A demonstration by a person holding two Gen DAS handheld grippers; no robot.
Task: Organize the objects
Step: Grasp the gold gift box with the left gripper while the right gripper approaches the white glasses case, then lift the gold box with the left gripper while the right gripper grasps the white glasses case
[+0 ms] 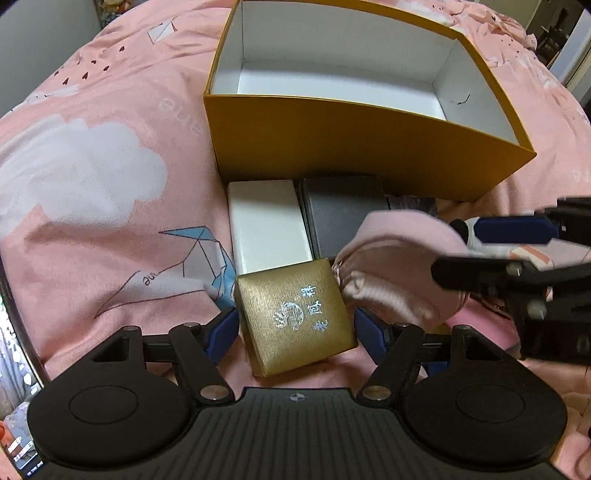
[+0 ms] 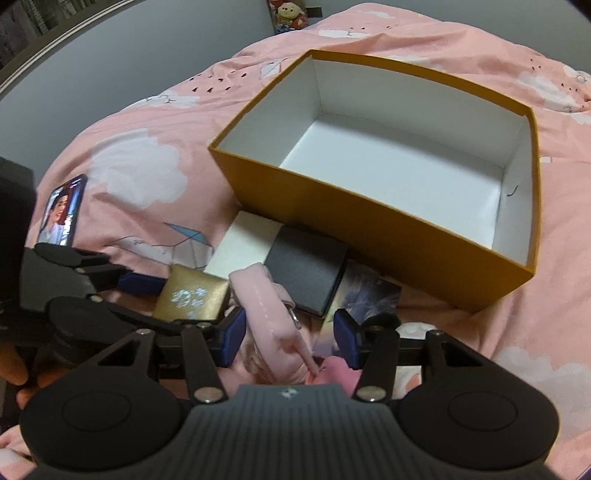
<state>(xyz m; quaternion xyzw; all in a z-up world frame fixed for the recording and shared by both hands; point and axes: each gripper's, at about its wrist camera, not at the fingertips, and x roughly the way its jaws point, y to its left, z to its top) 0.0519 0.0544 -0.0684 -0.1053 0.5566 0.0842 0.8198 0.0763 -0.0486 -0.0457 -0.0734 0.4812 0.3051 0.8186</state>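
A big open yellow box (image 1: 332, 140) with a white, empty inside stands on the pink bedspread; it also shows in the right wrist view (image 2: 388, 236). In front of it lie a white box (image 1: 267, 225), a dark grey box (image 1: 340, 214) and a small gold box (image 1: 295, 314). My left gripper (image 1: 295, 328) is open with its jaws on either side of the gold box (image 2: 192, 295), a small gap on each side. My right gripper (image 2: 290, 336) is open around a pink soft pouch (image 2: 269, 317), which also shows in the left wrist view (image 1: 399, 266).
A phone (image 2: 62, 210) with a lit screen lies on the bedspread at the left. A printed card (image 2: 365, 295) lies beside the dark grey box. The pink bedspread (image 1: 92, 184) spreads all around; a stuffed toy (image 2: 291, 14) sits at the far edge.
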